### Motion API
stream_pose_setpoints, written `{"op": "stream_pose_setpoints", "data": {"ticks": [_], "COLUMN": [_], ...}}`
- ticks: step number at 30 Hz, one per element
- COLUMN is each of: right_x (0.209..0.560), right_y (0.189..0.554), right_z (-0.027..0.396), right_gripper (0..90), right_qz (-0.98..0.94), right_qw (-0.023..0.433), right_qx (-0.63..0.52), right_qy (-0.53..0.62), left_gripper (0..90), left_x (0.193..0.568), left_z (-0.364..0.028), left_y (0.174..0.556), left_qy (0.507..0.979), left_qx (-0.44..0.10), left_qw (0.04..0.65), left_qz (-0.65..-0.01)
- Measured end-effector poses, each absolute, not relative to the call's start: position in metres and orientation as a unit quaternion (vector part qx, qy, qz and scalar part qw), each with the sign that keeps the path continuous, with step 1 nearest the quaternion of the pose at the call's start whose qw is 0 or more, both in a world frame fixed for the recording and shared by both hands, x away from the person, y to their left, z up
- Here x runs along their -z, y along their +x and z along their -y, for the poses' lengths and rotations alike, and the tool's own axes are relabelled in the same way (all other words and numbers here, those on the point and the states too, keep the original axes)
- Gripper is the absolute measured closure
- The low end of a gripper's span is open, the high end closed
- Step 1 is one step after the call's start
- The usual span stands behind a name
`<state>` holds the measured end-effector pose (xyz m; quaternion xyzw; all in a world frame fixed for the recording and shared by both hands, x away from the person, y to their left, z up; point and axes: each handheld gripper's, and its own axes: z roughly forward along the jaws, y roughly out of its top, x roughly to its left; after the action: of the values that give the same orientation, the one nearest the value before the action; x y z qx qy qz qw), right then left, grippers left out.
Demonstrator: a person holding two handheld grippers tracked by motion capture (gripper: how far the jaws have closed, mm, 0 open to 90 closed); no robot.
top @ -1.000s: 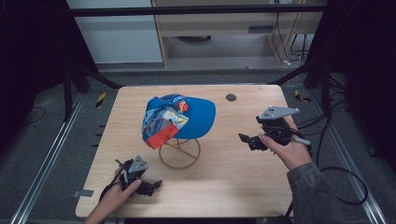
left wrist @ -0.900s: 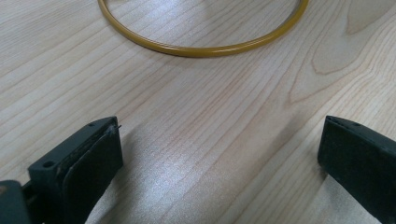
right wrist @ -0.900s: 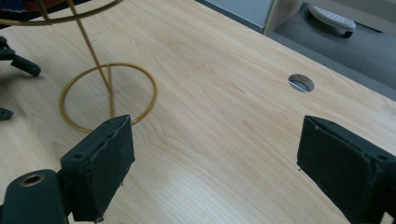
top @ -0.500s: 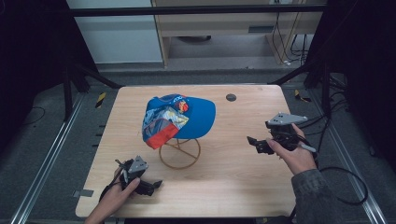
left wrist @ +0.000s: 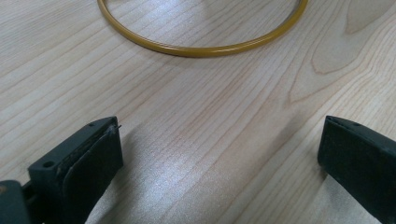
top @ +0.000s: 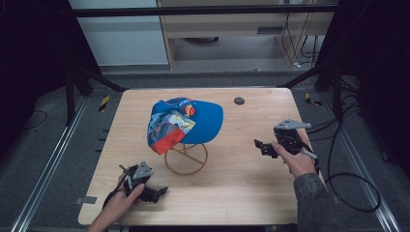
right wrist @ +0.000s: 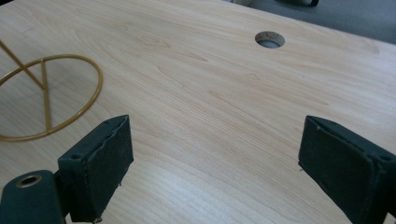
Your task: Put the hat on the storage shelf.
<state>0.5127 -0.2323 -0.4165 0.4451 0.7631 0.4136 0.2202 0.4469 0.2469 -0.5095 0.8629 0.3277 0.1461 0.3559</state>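
Blue cap [top: 191, 121]: patterned front panels with a red patch, seated on top of a gold wire stand [top: 186, 157] near the middle of the wooden table [top: 251, 193]. The cap's brim points away from the left gripper side. Neither gripper touches it.

Gold wire stand: round ring base flat on the table, with thin uprights rising under the cap. The ring base also appears in the left gripper view [left wrist: 201, 44] and the right gripper view [right wrist: 51, 98].

Left gripper [top: 162, 192]: held low in a hand, near the stand's ring base, on the person's side of it. Jaws spread wide, nothing between them but bare tabletop.

Right gripper [top: 258, 146]: held in a hand, well apart from the stand, out toward the table's right edge. Jaws spread wide and empty, aimed toward the stand.

Round hole [top: 239, 101]: in the tabletop, beyond the stand, just past the cap's brim.
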Motion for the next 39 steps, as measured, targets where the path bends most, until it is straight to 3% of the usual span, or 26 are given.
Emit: {"op": "stream_pose_setpoints", "data": {"ticks": [15, 39], "right_x": [0.445, 0.494], "right_y": [0.534, 0.526], "right_z": [0.219, 0.200], "right_gripper": [10.8, 8.6], "right_qz": [-0.763, -0.757], "right_qw": [0.196, 0.165], "right_qx": [-0.401, -0.394], "right_qy": [0.469, 0.494], "left_gripper": [0.0, 0.0], "left_x": [0.509, 0.510], "left_z": [-0.247, -0.247], "left_y": [0.447, 0.447], "left_qy": [0.863, 0.863], "left_qx": [-0.146, -0.146], "left_qw": [0.356, 0.356], "left_qz": [-0.327, -0.327]}}
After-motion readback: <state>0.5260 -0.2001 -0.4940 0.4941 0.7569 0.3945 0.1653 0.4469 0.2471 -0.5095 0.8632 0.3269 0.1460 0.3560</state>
